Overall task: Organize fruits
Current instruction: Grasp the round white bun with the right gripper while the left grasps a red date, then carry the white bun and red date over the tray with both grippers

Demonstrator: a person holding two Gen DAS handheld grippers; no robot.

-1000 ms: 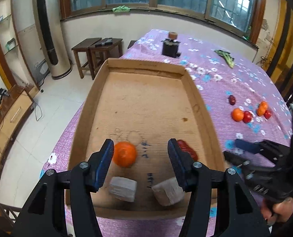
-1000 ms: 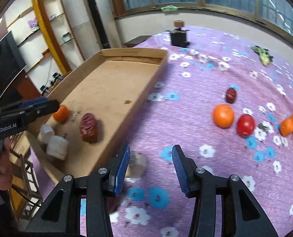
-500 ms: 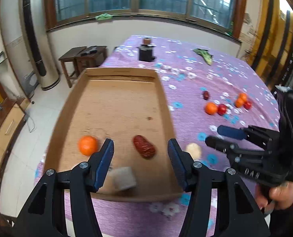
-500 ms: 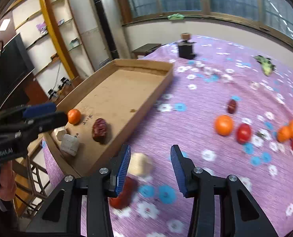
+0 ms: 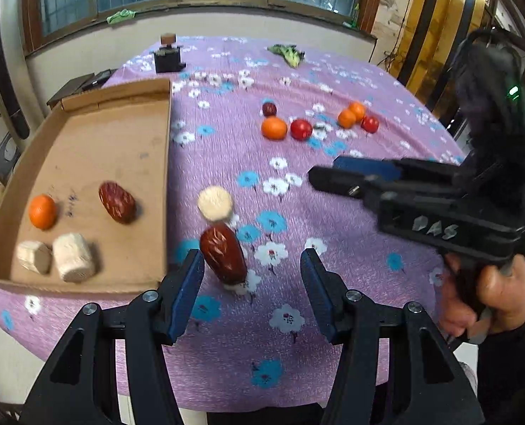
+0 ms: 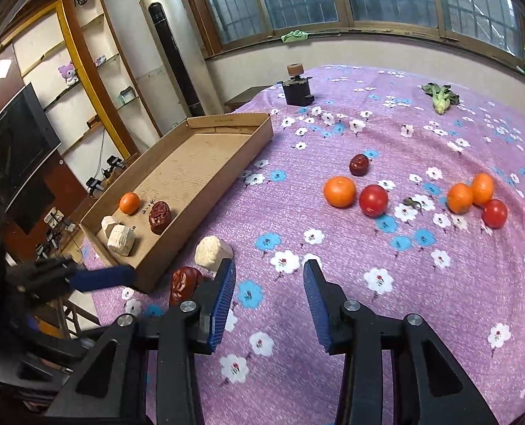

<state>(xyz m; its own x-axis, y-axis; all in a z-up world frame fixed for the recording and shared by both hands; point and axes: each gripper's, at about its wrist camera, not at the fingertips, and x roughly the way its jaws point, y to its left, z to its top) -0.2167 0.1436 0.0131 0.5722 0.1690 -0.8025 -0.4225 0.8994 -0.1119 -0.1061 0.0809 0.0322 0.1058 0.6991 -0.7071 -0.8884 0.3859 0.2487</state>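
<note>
My right hand-held gripper (image 6: 267,295) half hides 1 red date (image 6: 184,283) on the tabletop (image 6: 368,134); both it and my left hand-held gripper (image 5: 252,283) gape empty; the cardboard tray (image 5: 165,163) holds 4 pieces

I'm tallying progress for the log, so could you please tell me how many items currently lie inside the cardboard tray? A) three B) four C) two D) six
B: the cardboard tray holds four items, namely one orange, one red date and two pale blocks; a second date and another pale block lie outside it on the cloth.
</note>
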